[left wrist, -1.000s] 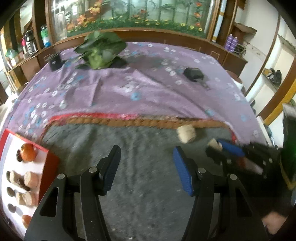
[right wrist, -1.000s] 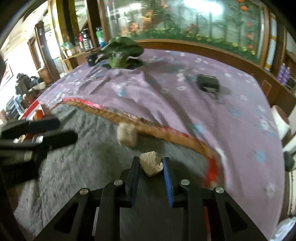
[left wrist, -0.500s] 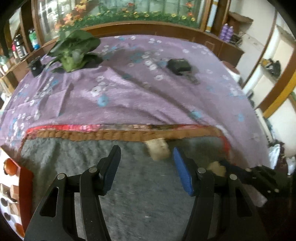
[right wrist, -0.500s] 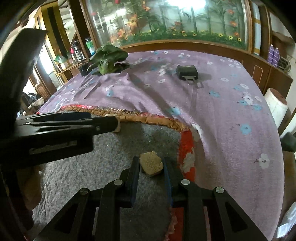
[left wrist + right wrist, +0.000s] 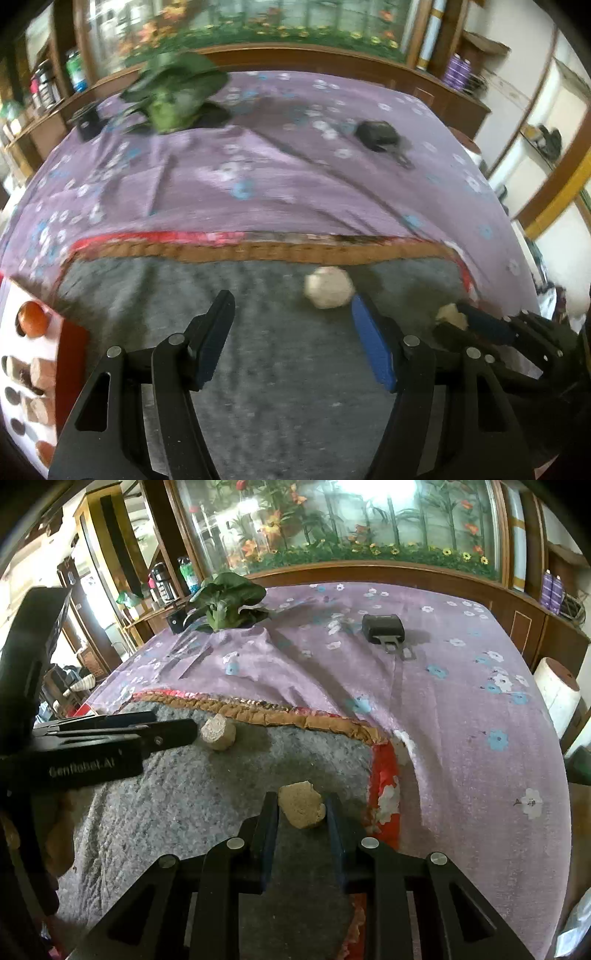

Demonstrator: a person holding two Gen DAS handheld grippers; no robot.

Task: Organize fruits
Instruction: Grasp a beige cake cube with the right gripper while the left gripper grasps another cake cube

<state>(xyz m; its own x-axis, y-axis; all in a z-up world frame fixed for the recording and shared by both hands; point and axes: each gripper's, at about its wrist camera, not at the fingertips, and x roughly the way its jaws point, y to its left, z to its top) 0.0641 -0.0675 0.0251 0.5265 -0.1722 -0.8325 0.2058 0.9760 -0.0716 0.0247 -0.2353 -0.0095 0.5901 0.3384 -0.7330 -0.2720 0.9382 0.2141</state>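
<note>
- The left gripper [image 5: 291, 328] has just been widening its jaws and hangs spread over the grey mat [image 5: 280, 369], nothing between its pads. The pale round piece [image 5: 328, 287] lies on the mat near the far, braided edge, just ahead of the blue right-side pad [image 5: 371, 349] and off the centre of the gap.
- To take it well, I judge the left gripper should shift toward that side until the piece sits midway between the pads, then come down and close on its widest part, since a rounded piece may roll off a glancing pinch.
- The right gripper [image 5: 301, 814] is pinching a tan chunk [image 5: 301, 805] above the mat's near right corner; it should keep that squeeze steady.
- The red-rimmed white tray [image 5: 72, 354] sits at the mat's left edge. It has dark round hollows; an orange fruit [image 5: 32, 319] fills one, brownish pieces [image 5: 41, 373] occupy others, and some hollows look vacant.
</note>
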